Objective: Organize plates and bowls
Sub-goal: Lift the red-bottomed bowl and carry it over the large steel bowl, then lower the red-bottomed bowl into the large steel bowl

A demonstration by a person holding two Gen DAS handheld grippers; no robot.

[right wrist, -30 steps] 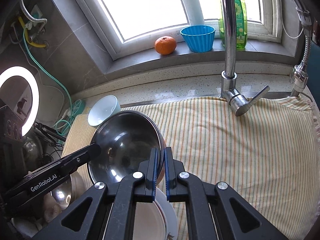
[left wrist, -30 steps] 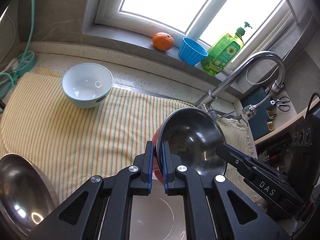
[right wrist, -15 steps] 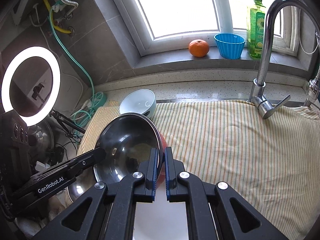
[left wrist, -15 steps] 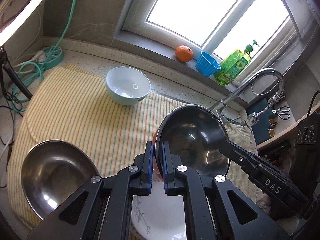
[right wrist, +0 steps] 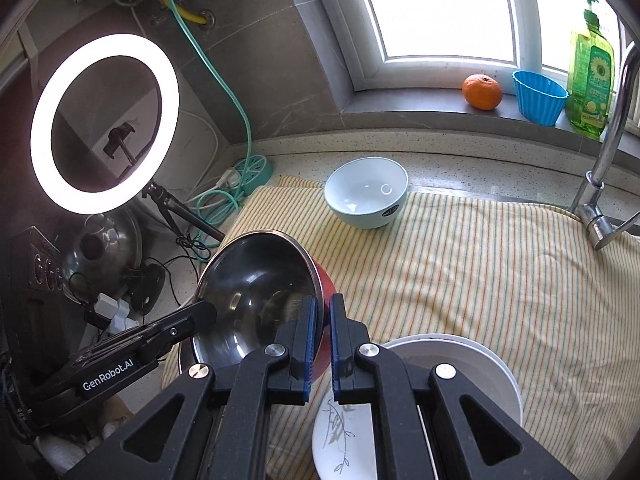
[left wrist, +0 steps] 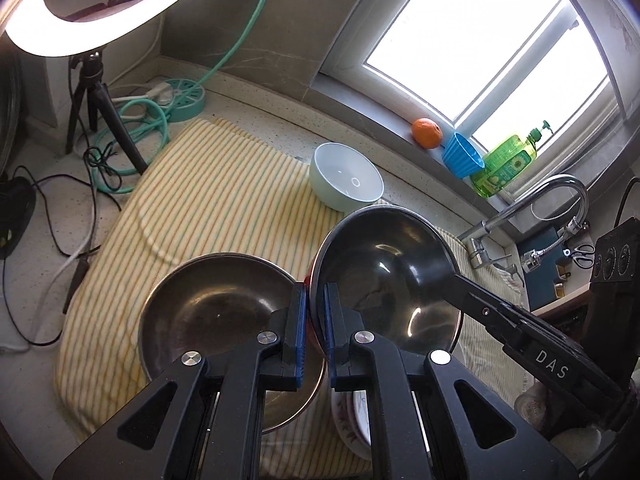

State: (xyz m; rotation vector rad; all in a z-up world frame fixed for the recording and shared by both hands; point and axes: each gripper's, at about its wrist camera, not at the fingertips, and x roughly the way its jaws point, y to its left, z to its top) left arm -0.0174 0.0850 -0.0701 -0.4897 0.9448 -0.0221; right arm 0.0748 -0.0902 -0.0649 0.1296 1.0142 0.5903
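I've got both grippers clamped on the same steel bowl [left wrist: 384, 280], the one with the red outside. My left gripper [left wrist: 315, 332] pinches its near-left rim and my right gripper [right wrist: 323, 344] pinches the opposite rim, jaws pressed tight on the thin edge on both sides. So the bowl hangs between the two of them, up off the cloth and tilted a bit.

Right under my grippers, nearest to me, there's a stack of white plates [right wrist: 460, 364] with a little leaf sprig painted on the closest one. In the left view only a sliver of them peeks out below the bowl.

Just left of the held bowl sits a second, wider steel bowl [left wrist: 216, 308] on the striped yellow towel [left wrist: 208, 208]. From the left camera the two overlap, and I can't tell if they actually touch.

Further back on the towel is a pale blue bowl [right wrist: 366, 194], upright, close to the far edge and well apart from everything else.

Off to the far left on the counter there's a ring light [right wrist: 104, 124] on a small tripod, with a tangle of green hose [left wrist: 136, 148] next to it. The faucet [right wrist: 604, 168] is over on the far right.

On the windowsill at the very back: an orange [right wrist: 482, 91], a blue cup [right wrist: 538, 97] and a green soap bottle [right wrist: 591, 80], lined up left to right.
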